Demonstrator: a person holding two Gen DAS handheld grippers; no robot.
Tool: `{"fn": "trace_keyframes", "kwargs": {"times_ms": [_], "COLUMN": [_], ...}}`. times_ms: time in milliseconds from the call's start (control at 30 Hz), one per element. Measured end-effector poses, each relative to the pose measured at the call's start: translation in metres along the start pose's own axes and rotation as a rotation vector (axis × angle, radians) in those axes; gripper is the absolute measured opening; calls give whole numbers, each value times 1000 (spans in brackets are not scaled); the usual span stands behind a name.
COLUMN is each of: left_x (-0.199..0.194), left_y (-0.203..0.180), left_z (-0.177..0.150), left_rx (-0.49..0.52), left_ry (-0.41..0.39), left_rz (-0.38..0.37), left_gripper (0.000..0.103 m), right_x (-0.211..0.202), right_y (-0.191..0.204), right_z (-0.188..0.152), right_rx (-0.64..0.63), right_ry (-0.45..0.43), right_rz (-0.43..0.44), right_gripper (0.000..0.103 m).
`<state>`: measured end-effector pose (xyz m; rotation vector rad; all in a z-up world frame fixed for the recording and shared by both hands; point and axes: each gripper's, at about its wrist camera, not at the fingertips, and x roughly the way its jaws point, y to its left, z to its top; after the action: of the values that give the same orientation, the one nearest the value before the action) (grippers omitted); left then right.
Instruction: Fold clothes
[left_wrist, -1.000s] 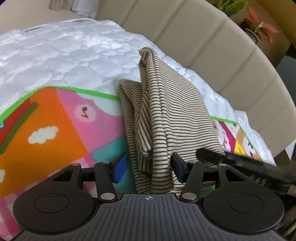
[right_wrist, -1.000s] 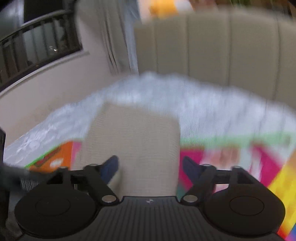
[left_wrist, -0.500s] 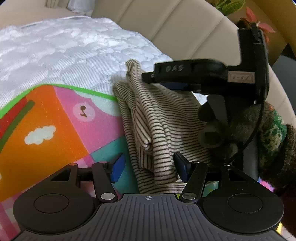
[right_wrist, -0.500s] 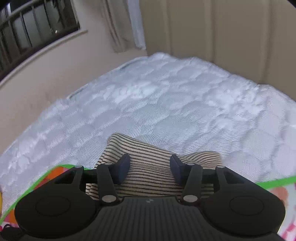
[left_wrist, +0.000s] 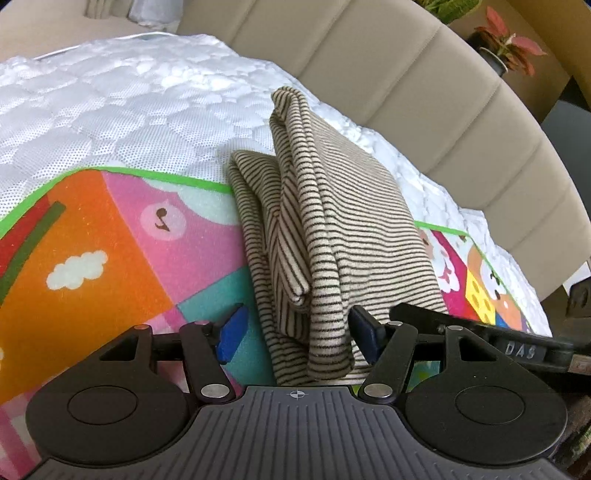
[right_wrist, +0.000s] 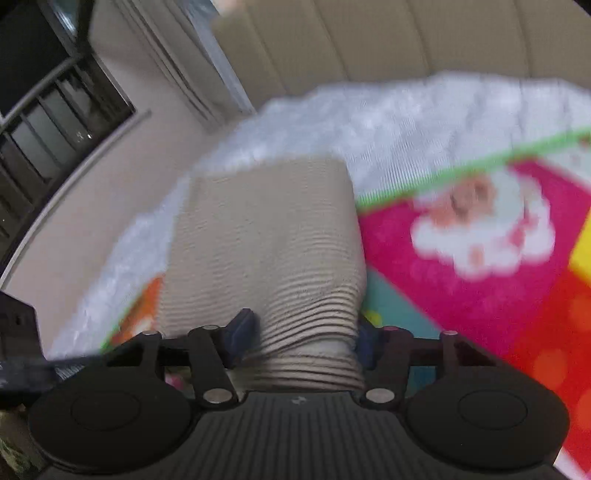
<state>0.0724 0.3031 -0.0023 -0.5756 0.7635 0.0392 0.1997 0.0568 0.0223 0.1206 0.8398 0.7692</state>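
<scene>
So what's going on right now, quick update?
Left gripper opening around folded striped garment. Right gripper straddles its other end. Nothing blocking.

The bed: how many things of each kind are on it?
Striped cloth: 1
Play mat: 1
Grippers: 2, left and right
Total: 4

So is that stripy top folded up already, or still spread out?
Folded. The striped top lies as a narrow bundle of stacked layers, doubled edges showing, across the colourful mat and white quilt.
</scene>
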Motion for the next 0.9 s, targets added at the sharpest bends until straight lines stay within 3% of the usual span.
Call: {"fn": "trace_keyframes", "kwargs": {"times_ms": [100,167,333,367,400,500,700,733,800,867,900], "left_x": [-4,-8,-27,-26,-22,-5,-6,-6,-7,-8,-8], "left_y": [1,0,3,5,8,16,19,21,22,21,21], "left_z": [1,2,13,15,15,17,16,15,14,13,13], "left_rx": [-9,-6,-32,-36,-34,-27,-36,-39,-36,-22,-14], "left_ry": [-6,-22,-177,-189,-193,-156,-111,-107,-103,-101,-100], "left_rz": [-7,-11,-71,-48,-12,76,113,109,111,119,123], "left_gripper": [69,70,80,80,80,85,87,87,87,88,88], "right_x": [-8,-6,17,23,35,45,31,35,63,93,98], "right_y": [16,28,56,61,62,75,86,92,99,105,106], "right_z": [17,27,29,27,22,0,37,44,50,53,53], "right_rx": [-179,-259,-417,-447,-454,-589,-535,-543,-547,-545,-547], "right_ry": [-87,-108,-67,-54,15,34,-63,-72,33,129,136], "right_rz": [-124,-138,-147,-157,-134,-168,-136,-130,-81,-51,-52], "right_gripper": [55,65,68,68,69,70,69,65,59,62,63]}}
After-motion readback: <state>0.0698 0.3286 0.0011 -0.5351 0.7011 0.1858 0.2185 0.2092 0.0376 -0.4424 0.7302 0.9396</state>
